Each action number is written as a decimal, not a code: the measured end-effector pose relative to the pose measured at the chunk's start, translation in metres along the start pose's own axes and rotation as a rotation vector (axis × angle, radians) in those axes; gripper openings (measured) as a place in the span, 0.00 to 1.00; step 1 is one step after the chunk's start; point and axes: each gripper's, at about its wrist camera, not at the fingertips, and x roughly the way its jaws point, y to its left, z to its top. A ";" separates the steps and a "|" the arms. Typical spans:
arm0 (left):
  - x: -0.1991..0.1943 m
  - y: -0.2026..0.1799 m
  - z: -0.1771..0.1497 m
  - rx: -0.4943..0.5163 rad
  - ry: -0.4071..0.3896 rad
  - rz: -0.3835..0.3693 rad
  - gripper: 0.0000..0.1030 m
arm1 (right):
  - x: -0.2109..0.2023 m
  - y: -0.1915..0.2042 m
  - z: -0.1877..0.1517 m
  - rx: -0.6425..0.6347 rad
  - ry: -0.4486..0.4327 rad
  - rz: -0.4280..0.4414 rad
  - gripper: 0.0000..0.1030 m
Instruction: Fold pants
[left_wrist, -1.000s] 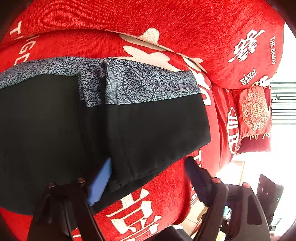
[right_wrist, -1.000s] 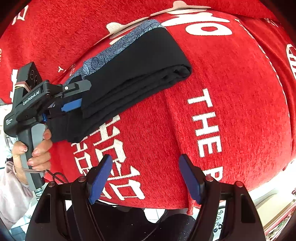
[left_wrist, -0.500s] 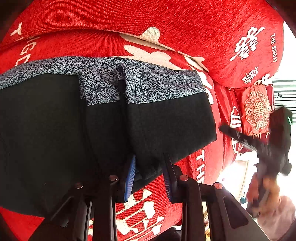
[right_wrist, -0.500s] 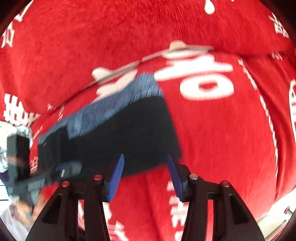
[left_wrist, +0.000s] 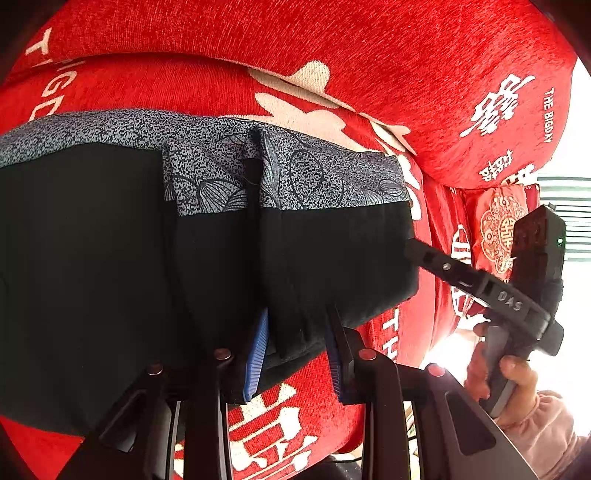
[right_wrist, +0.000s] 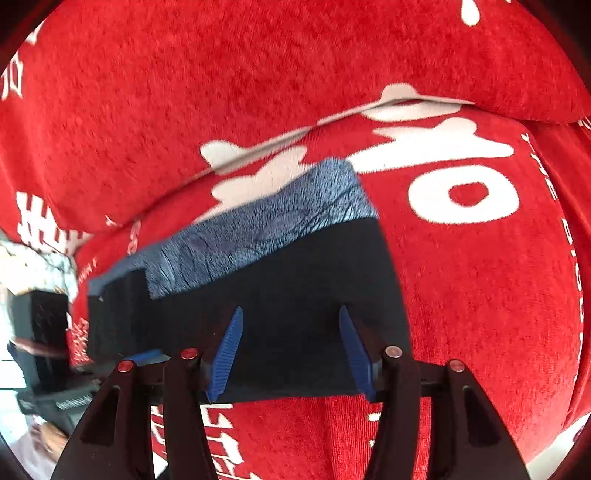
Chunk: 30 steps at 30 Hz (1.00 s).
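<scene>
On the red sofa cover (left_wrist: 332, 44) printed with white characters lies one pair of pants (left_wrist: 92, 258), black with a grey patterned band along the far edge, folded into several layers. Two tongs are in play, one in each hand, and one small red embroidered cushion (left_wrist: 498, 225) sits at the right edge of the left wrist view.

Much of the pants runs off the left side of the left view, so the full length cannot be seen; the layers stack so darkly that the count of folds is hard to make out. The right wrist view is blurred, and the patterned band (right_wrist: 266, 229) smears there. The right hand (left_wrist: 517, 376) shows only partly, with a pale pink sleeve (left_wrist: 543, 432) cut off at the frame's corner.

The left tongs (left_wrist: 295, 354) are clamped on the near edge of the folded stack, a bunched thickness of black cloth pinched between the two blue pads (left_wrist: 255, 354). Seen from the right wrist, the left tongs (right_wrist: 122, 354) sit at the stack's left end.

The right tongs (right_wrist: 291, 350) point down over the right part of the folded pants (right_wrist: 295, 288); their jaws have just been closing and then eased slightly wider, with the black cloth lying between the blue pads (right_wrist: 227, 350), but whether the pads press on it cannot be told. From the left view, the right tongs (left_wrist: 410, 245) reach the stack's right edge.
</scene>
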 end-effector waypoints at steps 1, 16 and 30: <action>-0.001 0.001 0.001 0.004 0.003 -0.015 0.34 | 0.003 -0.002 -0.001 0.015 0.003 0.007 0.57; 0.013 0.000 0.026 0.011 0.021 -0.080 0.60 | 0.010 -0.012 -0.004 0.048 0.002 0.073 0.57; 0.030 -0.022 0.032 0.070 0.032 -0.029 0.04 | 0.011 -0.014 -0.005 0.038 -0.006 0.091 0.57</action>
